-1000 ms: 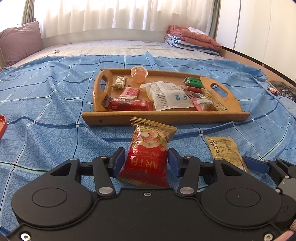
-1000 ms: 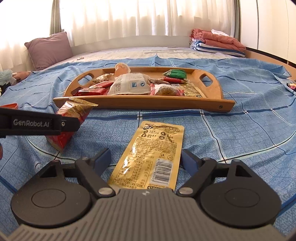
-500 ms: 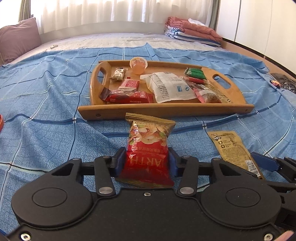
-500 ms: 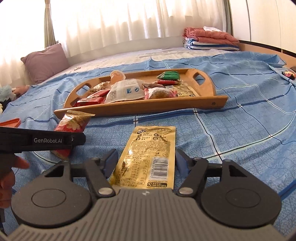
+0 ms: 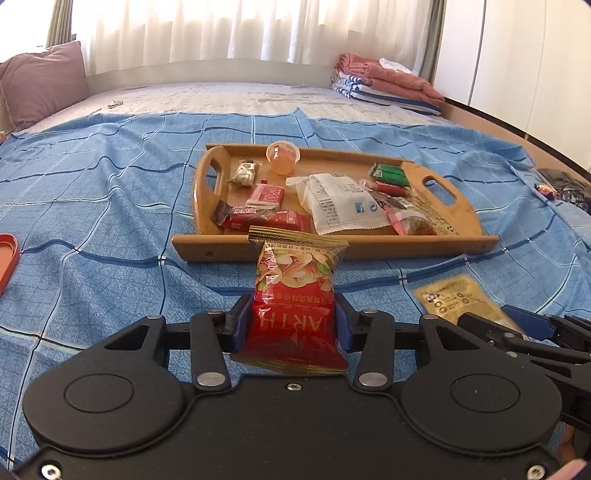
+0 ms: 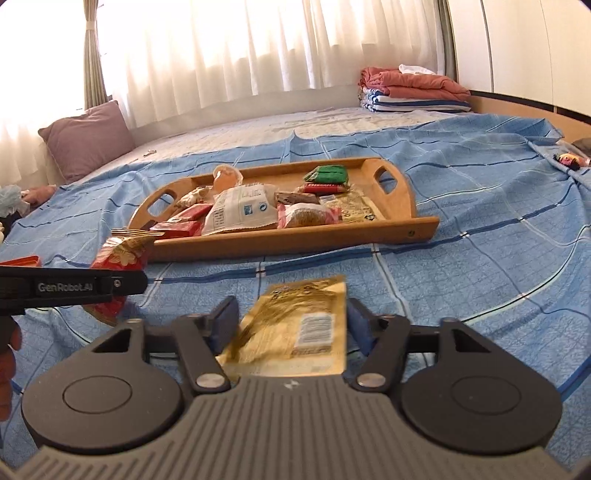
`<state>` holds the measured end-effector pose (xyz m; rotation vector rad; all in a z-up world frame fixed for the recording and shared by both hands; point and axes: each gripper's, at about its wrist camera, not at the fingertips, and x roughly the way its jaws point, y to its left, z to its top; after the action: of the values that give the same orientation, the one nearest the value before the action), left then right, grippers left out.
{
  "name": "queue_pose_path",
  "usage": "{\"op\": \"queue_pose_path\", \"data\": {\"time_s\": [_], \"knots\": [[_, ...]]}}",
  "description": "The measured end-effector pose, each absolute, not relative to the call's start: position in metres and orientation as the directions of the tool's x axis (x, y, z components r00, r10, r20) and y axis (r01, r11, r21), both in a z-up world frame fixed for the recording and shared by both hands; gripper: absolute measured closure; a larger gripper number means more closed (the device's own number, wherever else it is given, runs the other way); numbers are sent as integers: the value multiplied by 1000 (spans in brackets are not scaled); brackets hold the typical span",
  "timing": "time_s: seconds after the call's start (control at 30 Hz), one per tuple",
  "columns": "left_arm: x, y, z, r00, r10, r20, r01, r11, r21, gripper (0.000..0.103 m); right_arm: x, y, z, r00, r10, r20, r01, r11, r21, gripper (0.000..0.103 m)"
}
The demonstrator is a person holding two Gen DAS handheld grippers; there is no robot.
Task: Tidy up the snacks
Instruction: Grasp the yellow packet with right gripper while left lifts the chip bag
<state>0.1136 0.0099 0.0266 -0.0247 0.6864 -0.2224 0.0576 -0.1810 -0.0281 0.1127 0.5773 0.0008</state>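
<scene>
Two packets gripped: red nut bag (image 5: 293, 314) clamped in left gripper (image 5: 293, 325), raised off the blue sheet (image 5: 110, 221). Gold pouch (image 6: 295, 325) sits between right gripper (image 6: 291, 325) pads, jaws closing on it, pouch buckling. Wooden tray (image 5: 332, 247) of snacks just ahead of both.

A mauve pillow (image 5: 44, 83) leans at the bed's head, white sheer curtains (image 5: 240, 29) glow behind, and folded pink and striped blankets (image 5: 388, 85) sit stacked opposite.
</scene>
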Motion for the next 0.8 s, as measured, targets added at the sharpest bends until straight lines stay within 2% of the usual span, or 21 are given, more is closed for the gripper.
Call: {"op": "queue_pose_path", "data": {"time_s": [0.1, 0.13, 0.37, 0.53, 0.7, 0.73, 0.8], "knots": [[114, 12, 25, 748, -208, -630, 189, 977, -98, 60, 60, -181, -32, 828, 1, -561, 42, 997, 64, 46], [113, 12, 24, 747, -206, -632, 185, 978, -100, 60, 61, -182, -33, 822, -3, -570, 50, 997, 66, 35], [114, 14, 20, 743, -200, -638, 171, 979, -108, 60, 67, -173, -42, 823, -18, -568, 68, 995, 67, 16], [114, 16, 19, 744, -194, -639, 158, 981, -115, 60, 80, -161, -49, 801, -61, -596, 81, 997, 8, 15], [114, 18, 14, 738, -190, -648, 138, 982, -131, 60, 91, -162, -50, 794, -57, -605, 88, 996, 22, 13], [114, 19, 14, 737, -189, -649, 133, 982, -135, 60, 93, -163, -50, 792, -57, -607, 91, 996, 26, 14], [114, 19, 14, 736, -190, -649, 129, 982, -141, 60, 95, -164, -49, 792, -52, -608, 93, 995, 36, 23]]}}
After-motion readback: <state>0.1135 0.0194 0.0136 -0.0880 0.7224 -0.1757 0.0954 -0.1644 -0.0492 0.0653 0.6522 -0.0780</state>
